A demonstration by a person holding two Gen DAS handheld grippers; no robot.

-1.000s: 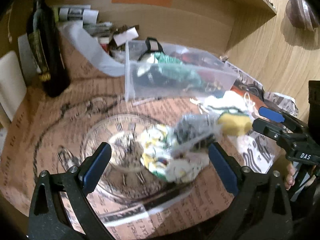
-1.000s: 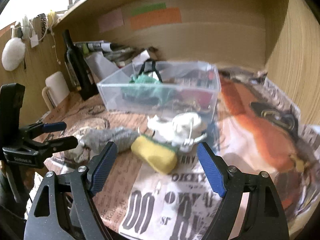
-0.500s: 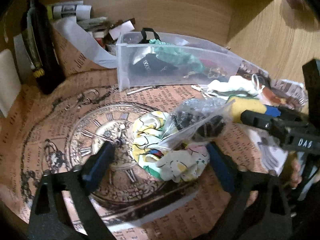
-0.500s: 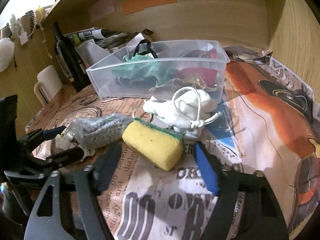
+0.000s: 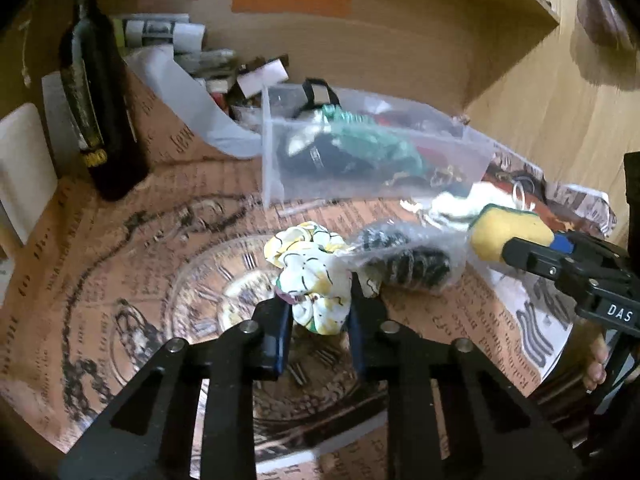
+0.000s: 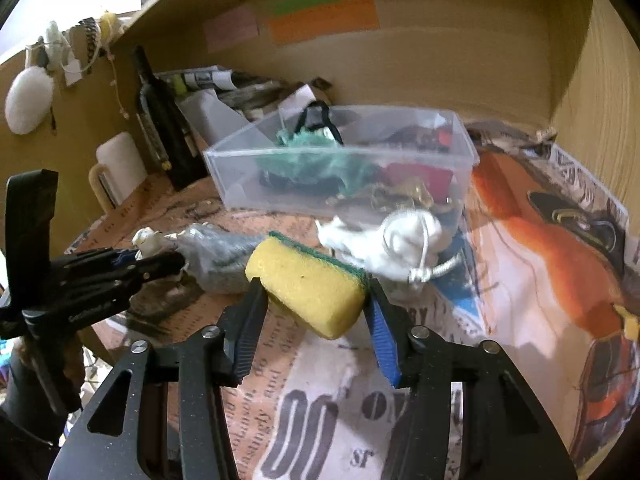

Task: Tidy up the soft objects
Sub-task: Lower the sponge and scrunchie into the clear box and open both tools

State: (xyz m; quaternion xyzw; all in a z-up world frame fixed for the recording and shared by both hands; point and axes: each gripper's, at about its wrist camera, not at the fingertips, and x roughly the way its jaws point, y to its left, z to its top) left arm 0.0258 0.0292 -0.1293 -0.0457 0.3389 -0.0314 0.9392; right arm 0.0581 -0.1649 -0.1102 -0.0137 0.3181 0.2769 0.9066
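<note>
My left gripper (image 5: 318, 312) is shut on a yellow-and-white patterned cloth (image 5: 310, 276) just above the printed table cover. A clear bag of dark items (image 5: 404, 260) lies against the cloth on its right. My right gripper (image 6: 314, 300) is shut on a yellow sponge with a green scrub side (image 6: 308, 286); the sponge also shows in the left wrist view (image 5: 508, 234). A white corded bundle (image 6: 400, 244) lies behind the sponge. A clear plastic bin (image 6: 344, 164) holding green, black and red soft items stands behind that.
A dark wine bottle (image 5: 100, 120) stands at the back left beside a white mug (image 6: 116, 168). Papers and boxes (image 5: 224, 68) are piled by the back wall. A wooden side wall (image 6: 592, 80) closes the right. The printed paper cover (image 6: 540, 264) spreads to the right.
Both grippers moved forward and closed: the left onto the patterned cloth, the right onto the yellow sponge. Both were open a second ago.
</note>
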